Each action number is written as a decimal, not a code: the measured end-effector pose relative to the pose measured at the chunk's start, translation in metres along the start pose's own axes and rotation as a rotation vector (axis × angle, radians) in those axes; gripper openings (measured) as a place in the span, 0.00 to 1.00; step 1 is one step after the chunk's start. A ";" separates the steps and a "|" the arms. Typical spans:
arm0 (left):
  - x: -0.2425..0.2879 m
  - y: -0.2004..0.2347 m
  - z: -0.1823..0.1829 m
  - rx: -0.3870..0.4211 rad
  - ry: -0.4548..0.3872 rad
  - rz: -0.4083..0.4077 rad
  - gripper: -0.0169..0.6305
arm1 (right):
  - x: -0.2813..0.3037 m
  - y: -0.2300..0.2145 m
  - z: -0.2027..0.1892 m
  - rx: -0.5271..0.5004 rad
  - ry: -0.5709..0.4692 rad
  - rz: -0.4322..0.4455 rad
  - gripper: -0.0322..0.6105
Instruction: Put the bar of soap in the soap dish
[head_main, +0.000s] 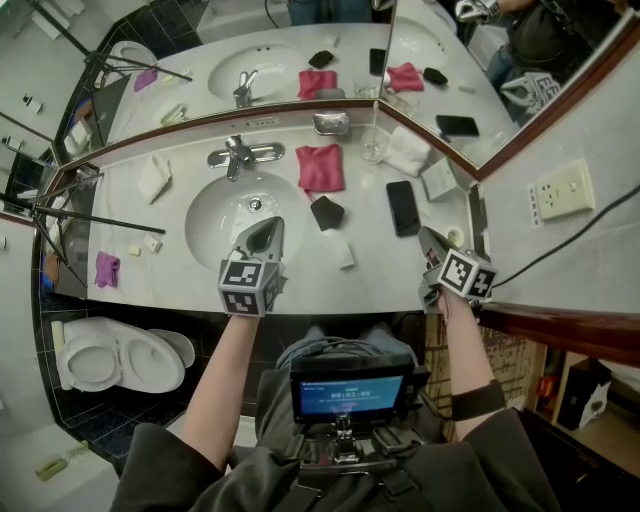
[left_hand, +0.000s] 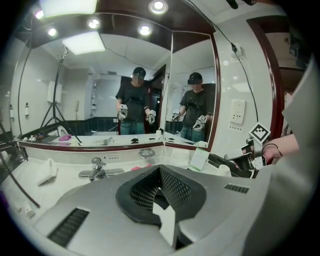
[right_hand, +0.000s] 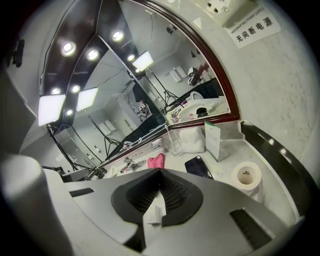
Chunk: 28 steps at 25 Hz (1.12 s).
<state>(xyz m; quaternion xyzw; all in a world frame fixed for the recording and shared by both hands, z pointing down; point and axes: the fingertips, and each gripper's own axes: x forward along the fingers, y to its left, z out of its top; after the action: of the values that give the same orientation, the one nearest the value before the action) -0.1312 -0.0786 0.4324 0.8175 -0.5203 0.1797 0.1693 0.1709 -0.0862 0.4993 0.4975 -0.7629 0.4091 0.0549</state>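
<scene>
We find open room over the sink basin, with the faucet standing at its twelve o'clock. From its one to three o'clock the pink cloth, black object and phone crowd the counter. A glass stands at the soap dish's four o'clock.

Our right gripper, jaws together.
Beyond it we see a pink cloth, a black phone to its right, and a toilet roll nearer right.
</scene>
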 end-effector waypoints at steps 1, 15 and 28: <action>0.000 0.000 0.000 0.006 0.002 -0.001 0.03 | 0.002 0.002 -0.002 -0.021 0.008 0.002 0.08; -0.014 0.010 -0.023 0.022 0.022 -0.008 0.03 | 0.073 0.055 -0.129 -1.268 0.579 0.195 0.40; -0.032 0.018 -0.067 -0.055 0.040 0.092 0.03 | 0.121 0.039 -0.222 -1.666 1.023 0.453 0.73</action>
<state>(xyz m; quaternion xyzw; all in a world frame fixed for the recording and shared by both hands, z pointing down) -0.1677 -0.0296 0.4780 0.7840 -0.5586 0.1892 0.1938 0.0077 -0.0154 0.6830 -0.0919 -0.7677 -0.0897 0.6279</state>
